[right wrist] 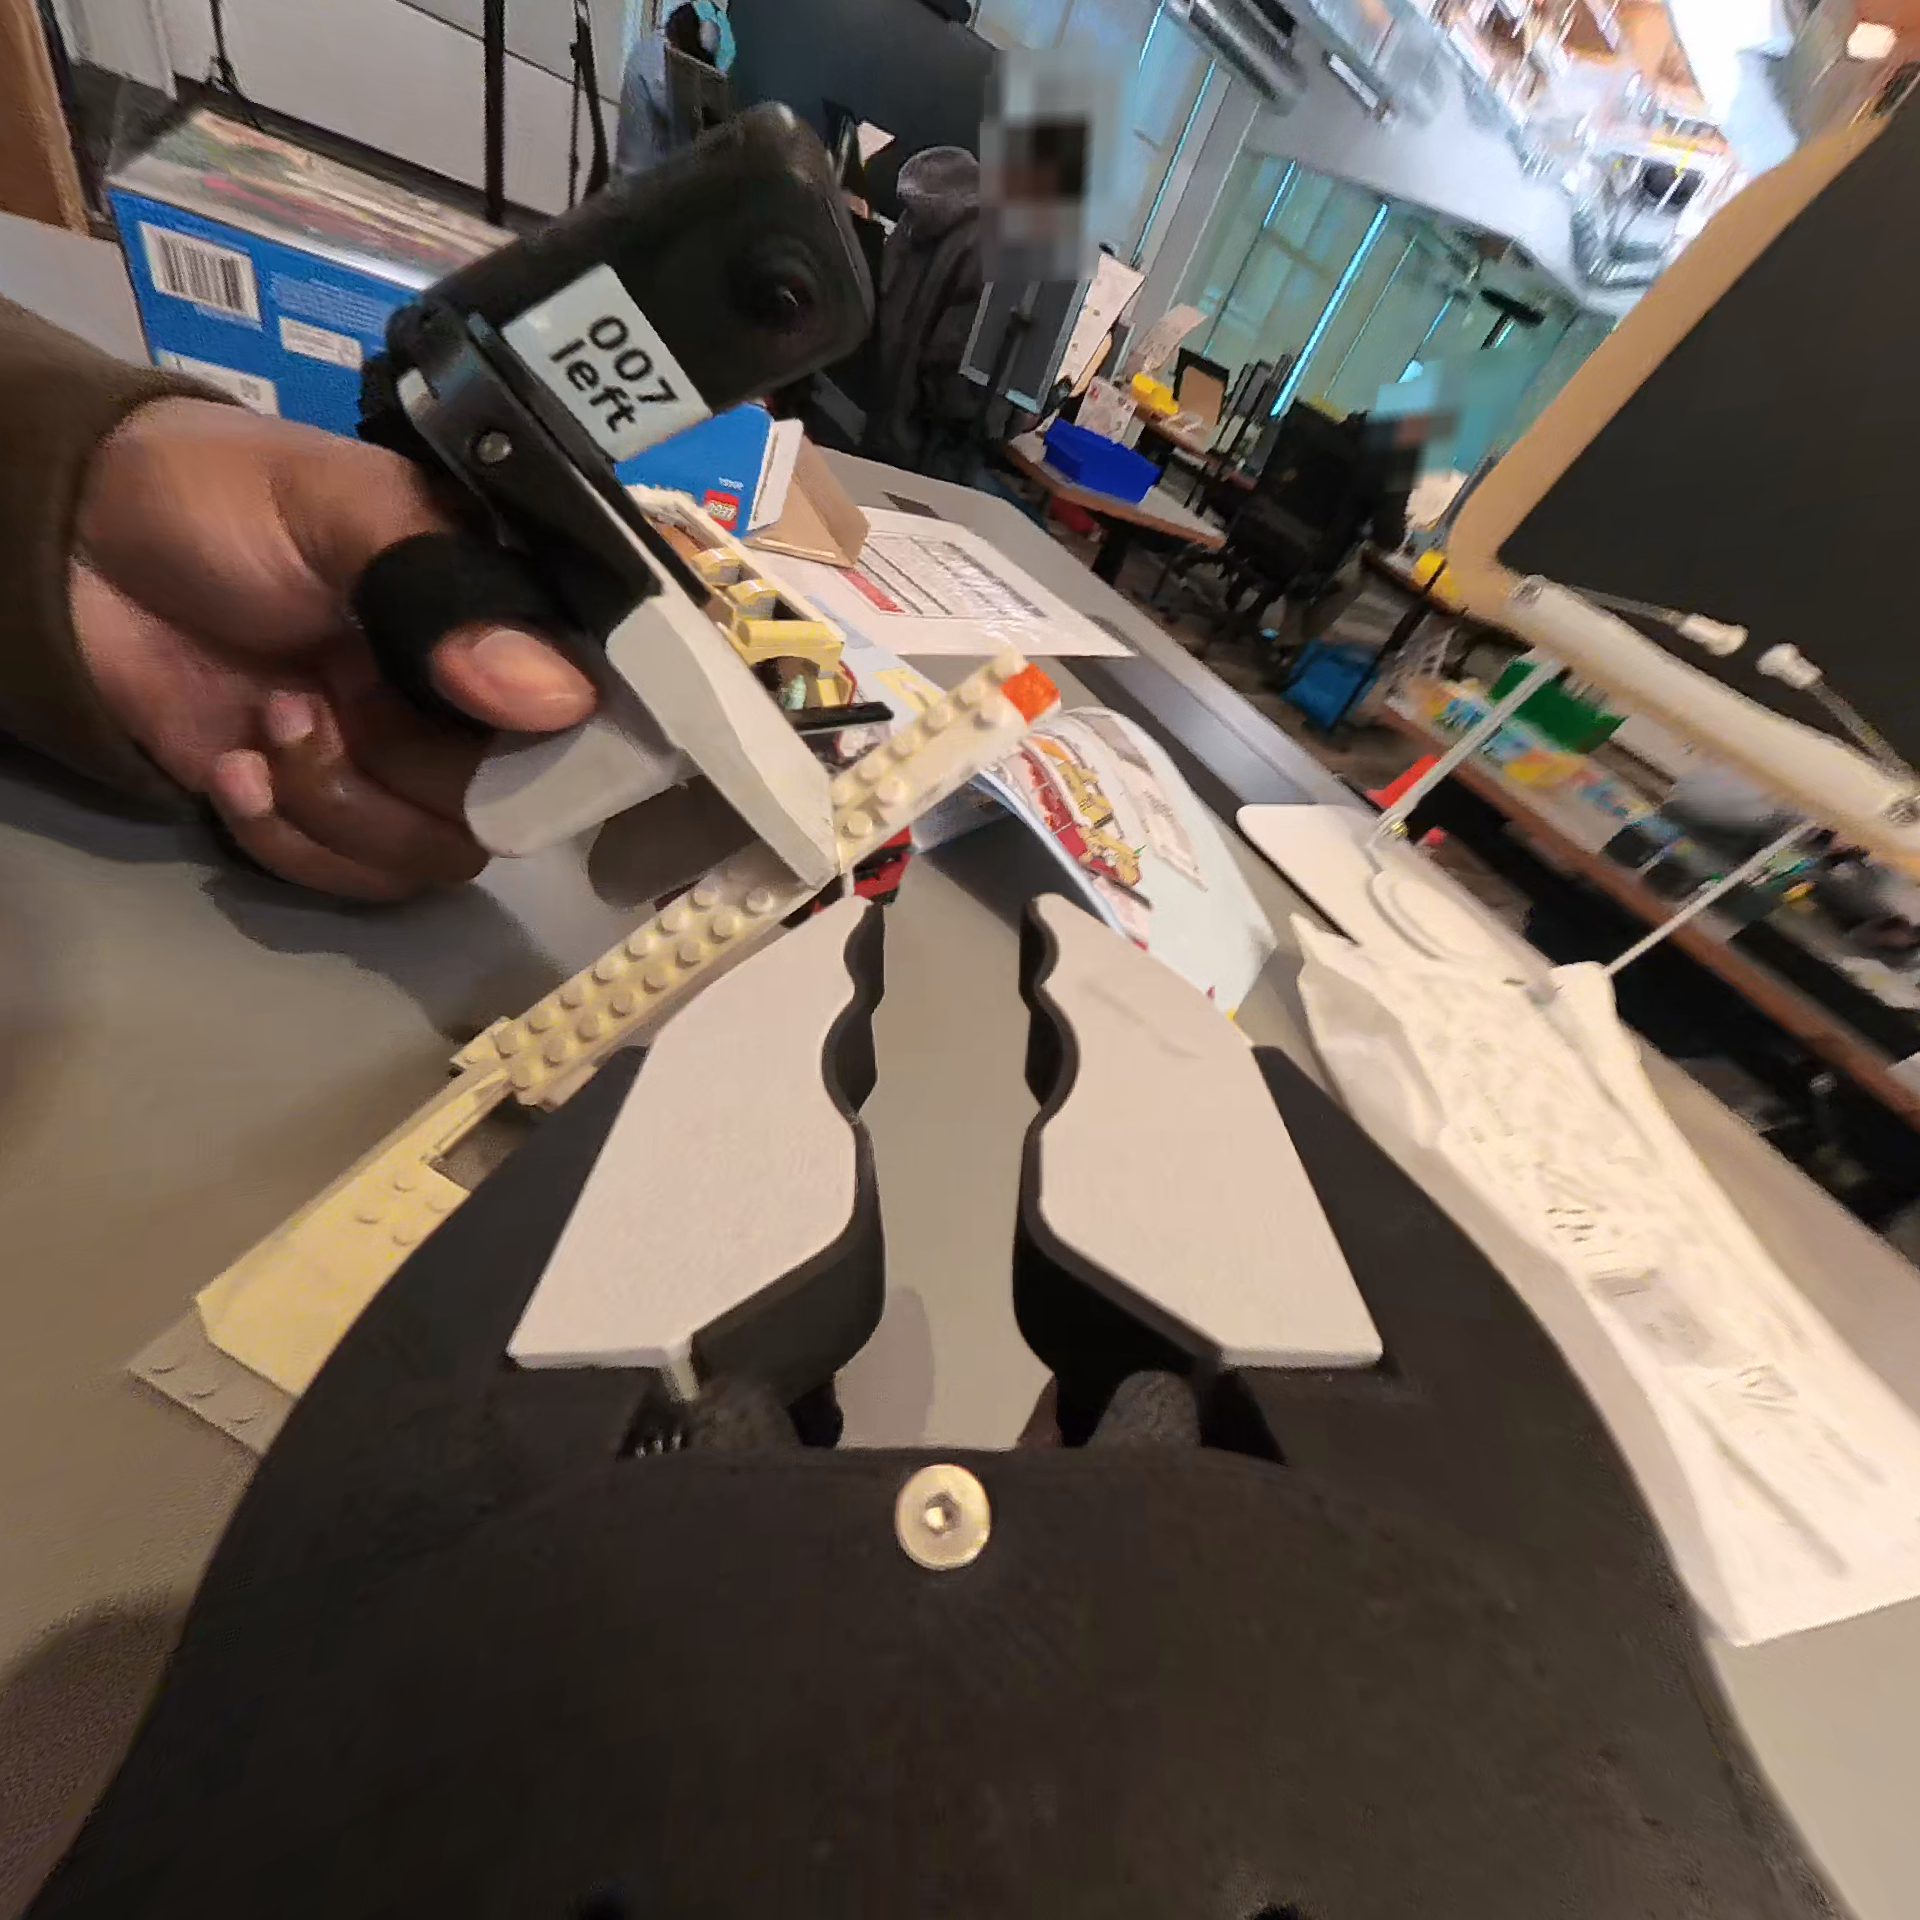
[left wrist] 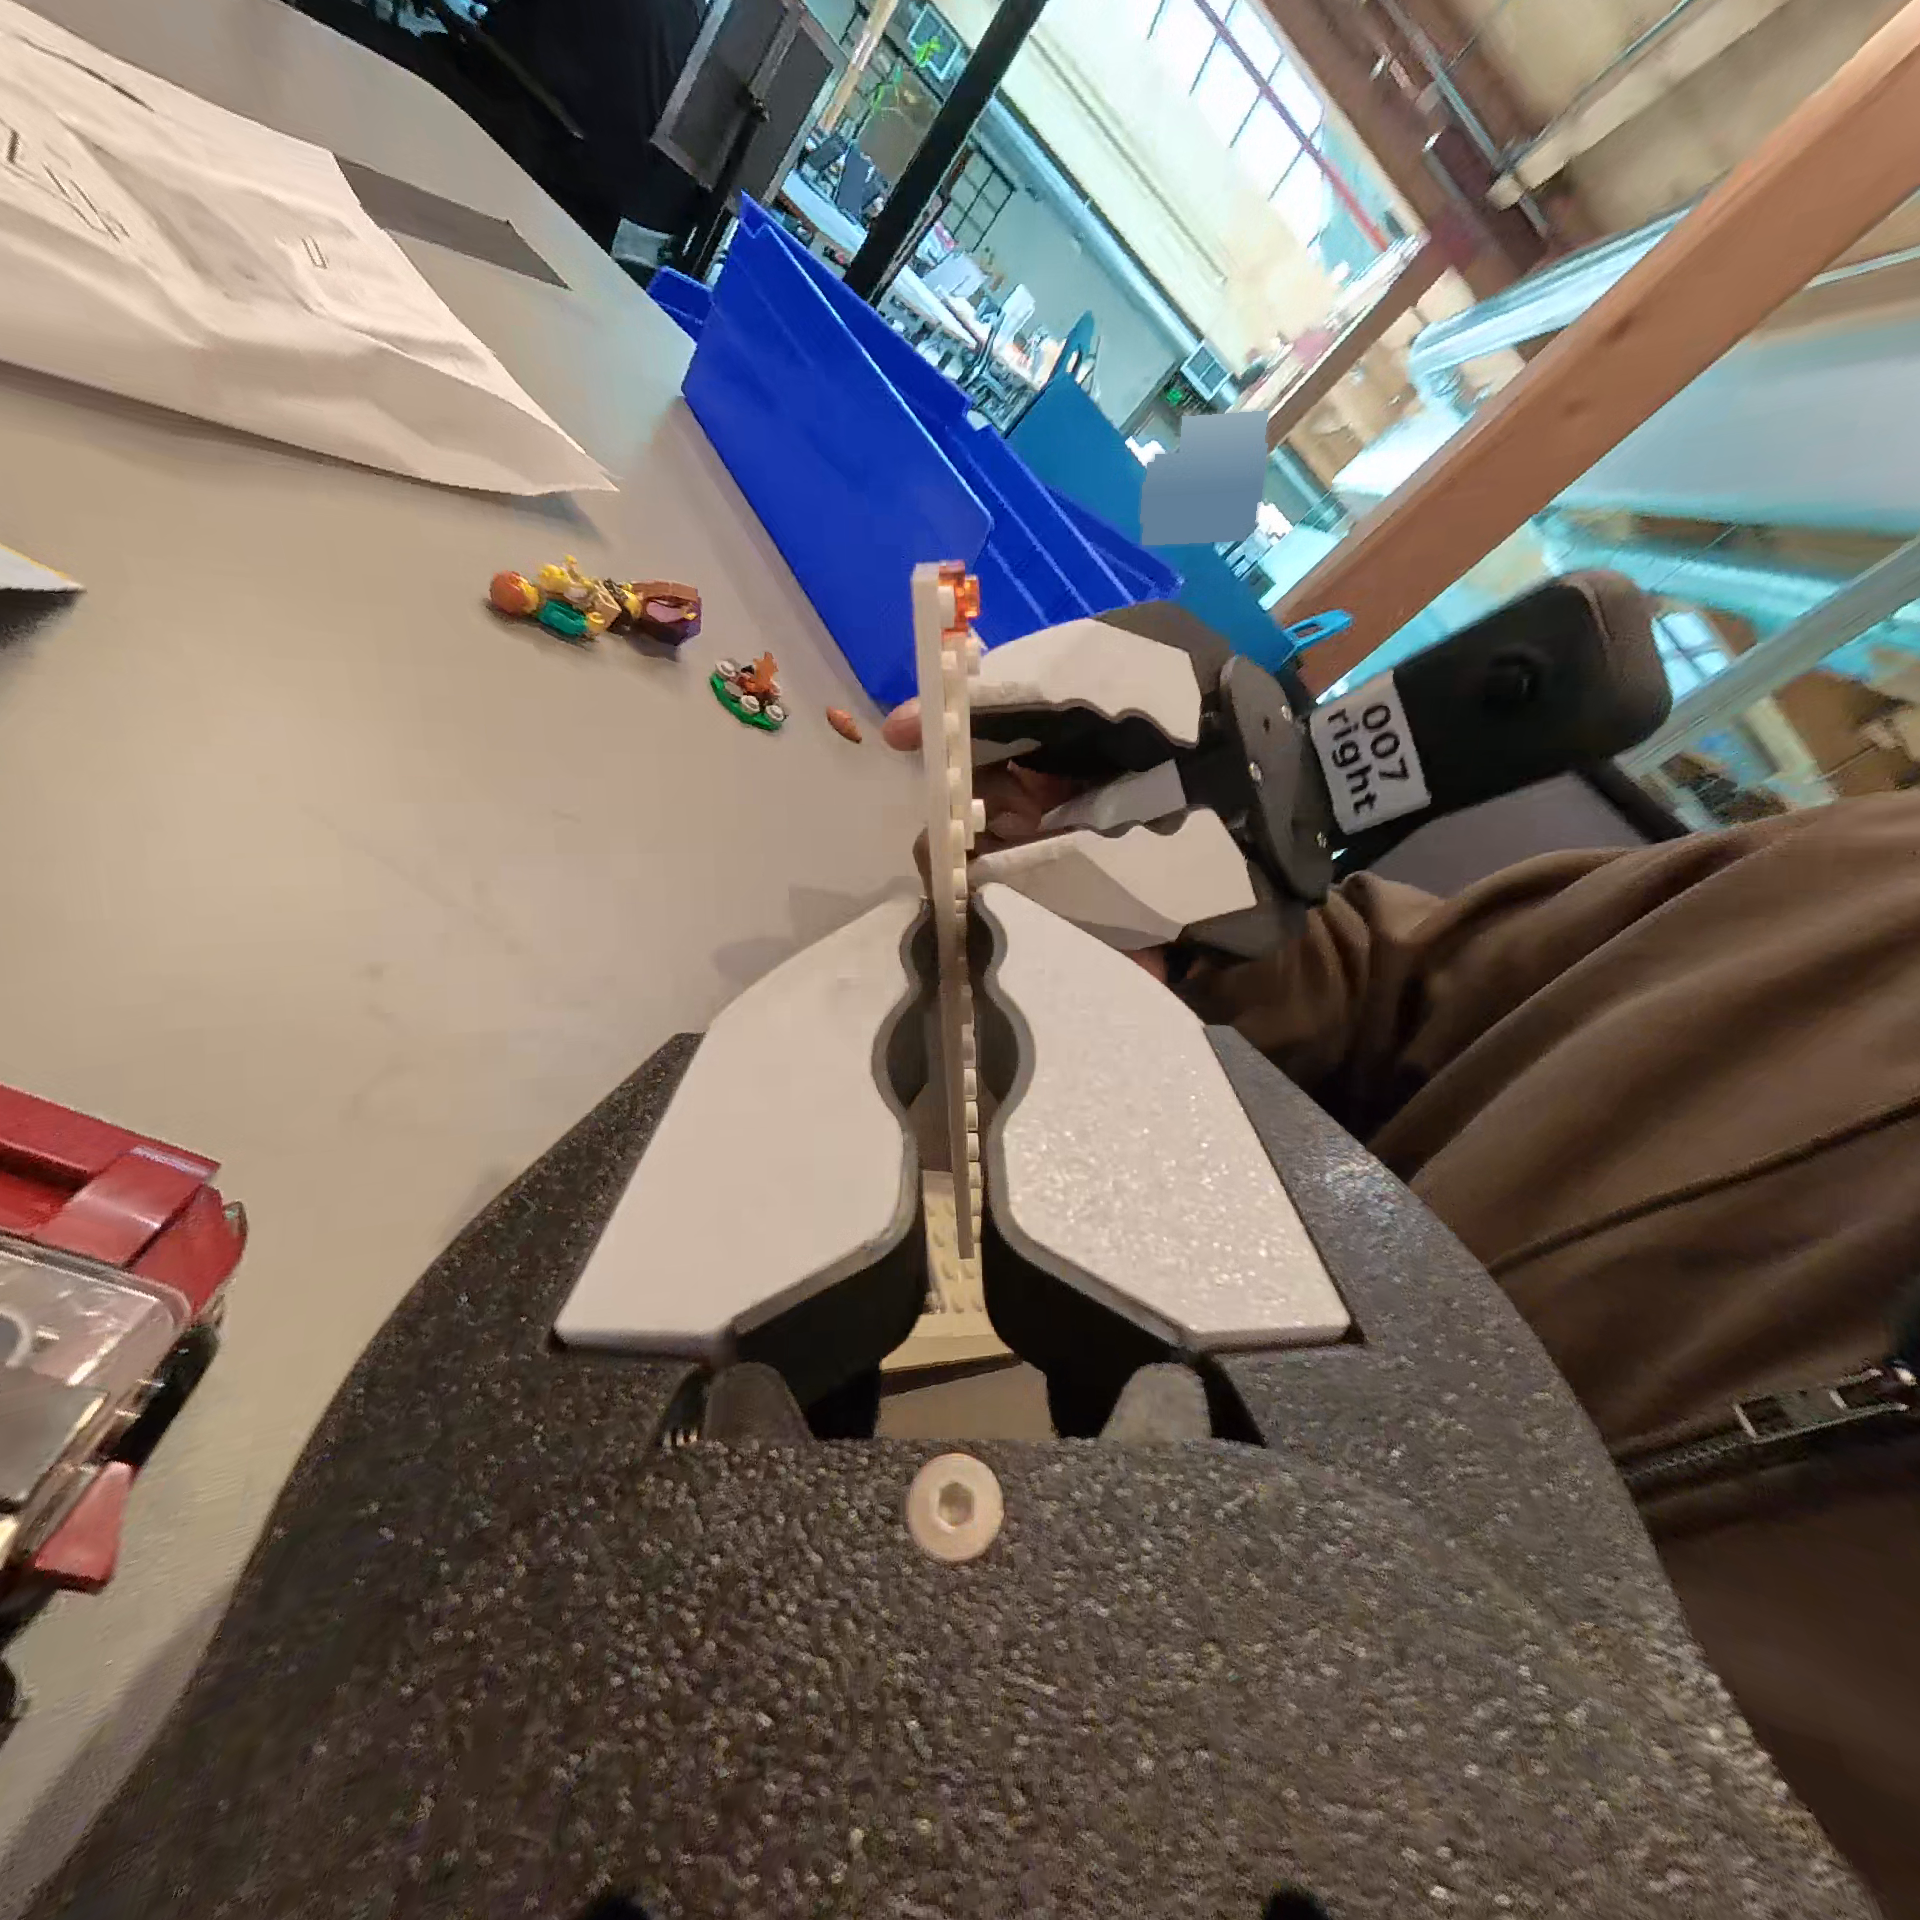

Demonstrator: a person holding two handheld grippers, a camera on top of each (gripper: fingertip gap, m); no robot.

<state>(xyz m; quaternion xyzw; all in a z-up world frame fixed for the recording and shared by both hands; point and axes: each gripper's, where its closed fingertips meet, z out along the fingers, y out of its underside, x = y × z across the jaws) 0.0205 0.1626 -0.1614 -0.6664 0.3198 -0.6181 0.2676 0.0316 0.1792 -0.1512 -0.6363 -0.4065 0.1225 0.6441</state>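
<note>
Two white labels mark the claws; left claw point(left wrist: 948, 914) grips studded plate point(left wrist: 943, 748).

My left tongs point(left wrist: 948, 914), pale grey fingers on black, pinch a cream studded plate point(left wrist: 943, 790) capped by one clear orange stud point(left wrist: 960, 595). My right tongs point(right wrist: 951, 940) match, grey on black. Grey table point(left wrist: 312, 831); blue bin point(left wrist: 831, 457); dark red car point(left wrist: 94, 1226); brown sleeve point(left wrist: 1610, 1091).

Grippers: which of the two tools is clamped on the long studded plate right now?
The left tool: its fingers close on both faces of the white studded plate with the orange tip. The right tool stands open, nothing between its fingers.
</note>
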